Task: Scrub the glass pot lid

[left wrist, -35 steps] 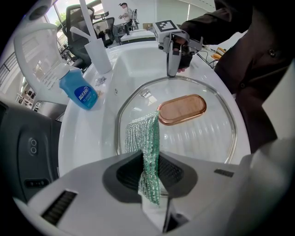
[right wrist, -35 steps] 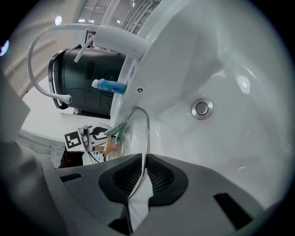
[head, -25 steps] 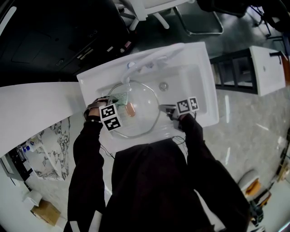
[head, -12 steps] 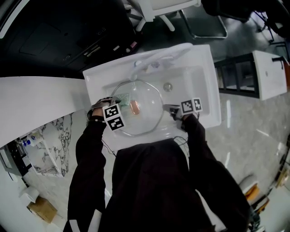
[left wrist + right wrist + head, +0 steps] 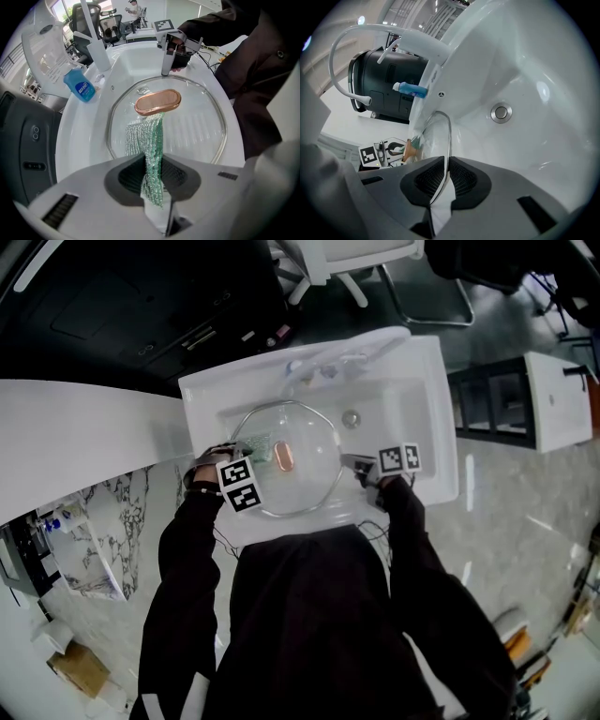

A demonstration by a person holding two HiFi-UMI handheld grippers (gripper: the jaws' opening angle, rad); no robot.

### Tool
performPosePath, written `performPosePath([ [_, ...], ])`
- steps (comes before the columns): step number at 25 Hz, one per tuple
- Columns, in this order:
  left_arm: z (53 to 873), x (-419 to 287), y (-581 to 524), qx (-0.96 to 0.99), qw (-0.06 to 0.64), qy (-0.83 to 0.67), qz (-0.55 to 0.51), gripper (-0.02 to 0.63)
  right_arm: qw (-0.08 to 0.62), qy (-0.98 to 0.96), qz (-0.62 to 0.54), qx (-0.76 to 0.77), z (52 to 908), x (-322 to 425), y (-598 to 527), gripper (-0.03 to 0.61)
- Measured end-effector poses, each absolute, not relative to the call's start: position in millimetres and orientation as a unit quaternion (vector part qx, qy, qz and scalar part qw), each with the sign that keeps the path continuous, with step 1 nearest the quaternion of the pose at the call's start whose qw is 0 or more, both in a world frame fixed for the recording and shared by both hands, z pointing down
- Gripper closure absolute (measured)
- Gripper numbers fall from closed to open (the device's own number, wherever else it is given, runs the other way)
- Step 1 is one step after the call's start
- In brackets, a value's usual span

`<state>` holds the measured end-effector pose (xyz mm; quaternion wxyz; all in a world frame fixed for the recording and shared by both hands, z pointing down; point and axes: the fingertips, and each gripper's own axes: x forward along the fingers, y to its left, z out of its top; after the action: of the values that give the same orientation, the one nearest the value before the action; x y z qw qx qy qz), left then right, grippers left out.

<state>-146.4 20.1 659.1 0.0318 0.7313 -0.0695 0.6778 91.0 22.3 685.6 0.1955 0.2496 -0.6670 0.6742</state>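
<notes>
Lid (image 5: 311,476): glass, in the sink (image 5: 417,413).
Left tongs (image 5: 152,164): clamping green scrubber (image 5: 146,136).
Right tongs (image 5: 446,174): pinching lid's rim.
Blue bottle (image 5: 79,86): label unreadable.

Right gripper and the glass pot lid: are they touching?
Touching. The right gripper pinches the glass pot lid by its rim; its own view shows the rim between shut jaws.

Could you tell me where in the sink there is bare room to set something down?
Bare room lies around the drain, between the glass lid and the sink's right wall. The left half is crowded: lid, left gripper, right gripper, scrub cloth.
</notes>
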Motion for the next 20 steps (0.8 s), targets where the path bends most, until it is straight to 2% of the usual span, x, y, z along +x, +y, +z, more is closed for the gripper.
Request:
performPosePath([
  [3, 658.5, -146.9, 23.6, 0.733, 0.033, -0.072, 0.676, 0.541, 0.211, -0.669, 0.661, 0.267, 687.1, 97.5, 20.0, 0.545],
  [7, 658.2, -147.5, 29.2, 0.731, 0.035, -0.076, 0.677, 0.541, 0.184, -0.670, 0.672, 0.256, 687.6, 89.7, 21.8, 0.545],
  [20, 656.1, -146.3, 47.3, 0.733, 0.057, -0.094, 0.672, 0.541, 0.188, -0.667, 0.667, 0.273, 689.2, 90.9, 23.6, 0.545],
])
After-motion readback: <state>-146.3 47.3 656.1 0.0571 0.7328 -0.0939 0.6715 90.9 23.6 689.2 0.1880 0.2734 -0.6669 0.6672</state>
